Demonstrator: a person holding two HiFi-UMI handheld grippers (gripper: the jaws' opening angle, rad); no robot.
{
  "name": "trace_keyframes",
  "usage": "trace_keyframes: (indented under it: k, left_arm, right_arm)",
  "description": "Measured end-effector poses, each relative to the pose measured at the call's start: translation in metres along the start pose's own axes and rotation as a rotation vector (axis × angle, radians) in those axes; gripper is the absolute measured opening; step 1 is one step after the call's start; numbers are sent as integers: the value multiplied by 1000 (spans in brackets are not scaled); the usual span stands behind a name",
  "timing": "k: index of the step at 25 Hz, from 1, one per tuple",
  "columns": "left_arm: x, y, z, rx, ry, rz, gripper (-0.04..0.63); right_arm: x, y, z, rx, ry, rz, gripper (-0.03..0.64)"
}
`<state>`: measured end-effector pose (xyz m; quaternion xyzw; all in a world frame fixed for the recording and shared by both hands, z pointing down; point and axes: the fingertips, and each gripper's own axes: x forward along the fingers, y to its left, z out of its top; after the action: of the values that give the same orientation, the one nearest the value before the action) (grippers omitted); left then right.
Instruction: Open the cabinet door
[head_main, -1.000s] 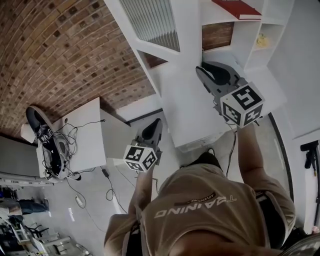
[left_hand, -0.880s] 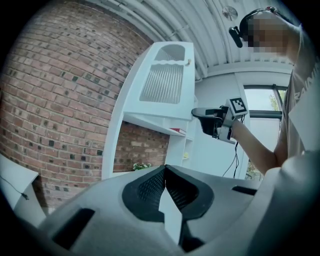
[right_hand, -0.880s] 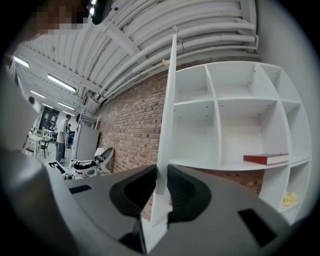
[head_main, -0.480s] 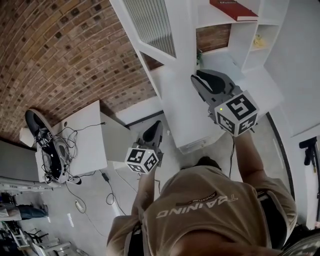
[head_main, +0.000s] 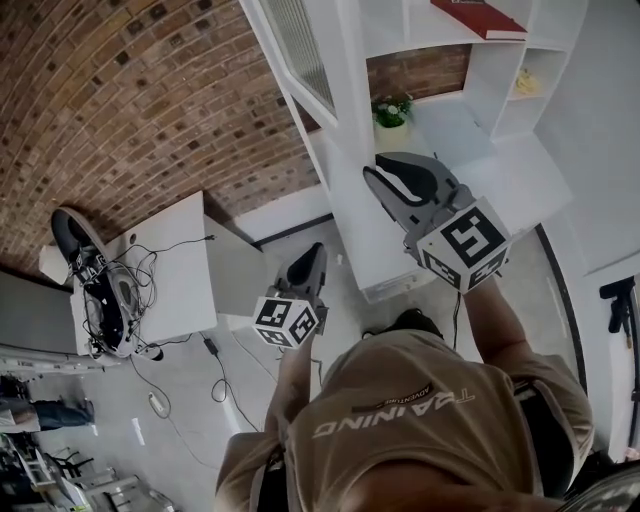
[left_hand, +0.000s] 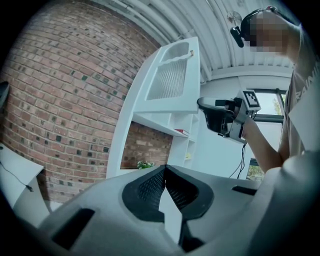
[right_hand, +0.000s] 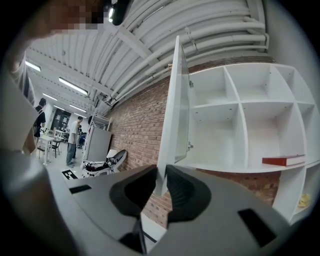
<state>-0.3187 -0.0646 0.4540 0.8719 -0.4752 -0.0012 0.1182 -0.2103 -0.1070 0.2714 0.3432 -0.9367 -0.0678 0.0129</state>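
**Brick-walled room, one grip made**

Against the red brick wall (head_main: 120, 90), the white ribbed-glass cabinet door (right_hand: 172, 115) stands swung out, edge-on, from the white open shelf unit (right_hand: 240, 125). Its lower corner sits between the fingers of the right gripper (right_hand: 161, 172), which pinch it. The left gripper (left_hand: 164, 171) hangs lower, well apart from the door, with its fingers pressed together on nothing. A red book (right_hand: 282, 160) lies on one shelf.

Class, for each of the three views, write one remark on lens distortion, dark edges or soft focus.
Head view: the wide lens bows the brick wall into an arc. Left gripper view: black corners ring the picture, and the shelf unit leans and curves. Right gripper view: the ceiling pipes curve, and the door bends along its edge.
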Motion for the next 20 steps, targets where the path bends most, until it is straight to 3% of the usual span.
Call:
trace_keyframes:
  k: [20]
  left_arm:
    - [-40,26,0,-16,-40,76,8]
  right_arm:
    - [36,64,10,-18,-12,60,64]
